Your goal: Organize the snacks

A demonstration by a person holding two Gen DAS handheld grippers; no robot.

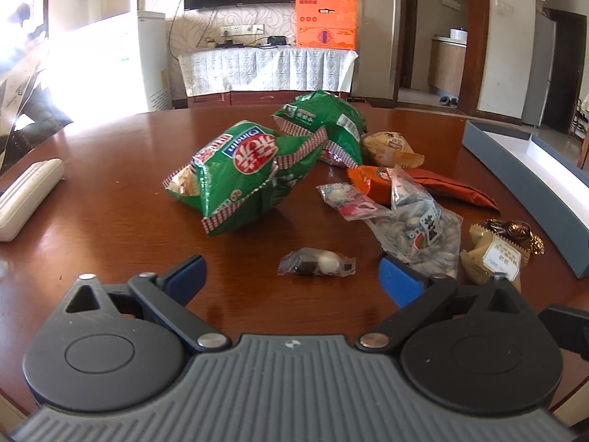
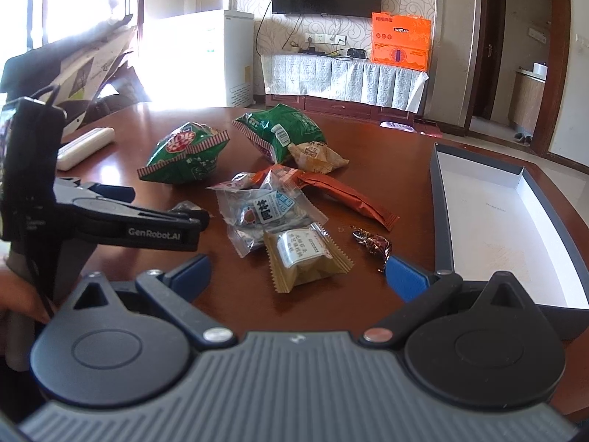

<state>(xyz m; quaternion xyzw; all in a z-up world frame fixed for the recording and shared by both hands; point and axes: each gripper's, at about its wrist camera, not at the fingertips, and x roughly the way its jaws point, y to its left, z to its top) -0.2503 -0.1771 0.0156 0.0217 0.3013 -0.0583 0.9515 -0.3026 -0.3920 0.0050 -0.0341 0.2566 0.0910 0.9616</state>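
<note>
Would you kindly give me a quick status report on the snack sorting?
Left gripper open, right gripper open, both empty. Snacks loose on table; box at right holds none. Small clear candy packet ahead of left gripper, path unobstructed.

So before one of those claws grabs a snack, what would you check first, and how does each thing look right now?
1. Left gripper open: ok, jaws spread wide.
2. Right gripper open: ok, nothing held.
3. A target lined up: ok, the small clear candy packet lies just ahead of the left gripper, and the tan cake packet lies between the right fingers.
4. Box ready to receive: ok, open-topped, nothing visible inside.
5. Target free of neighbours: not ok for the cake packet, the seed bag overlaps its far edge.
6. Grippers clear of each other: cannot tell, they look close.
</note>
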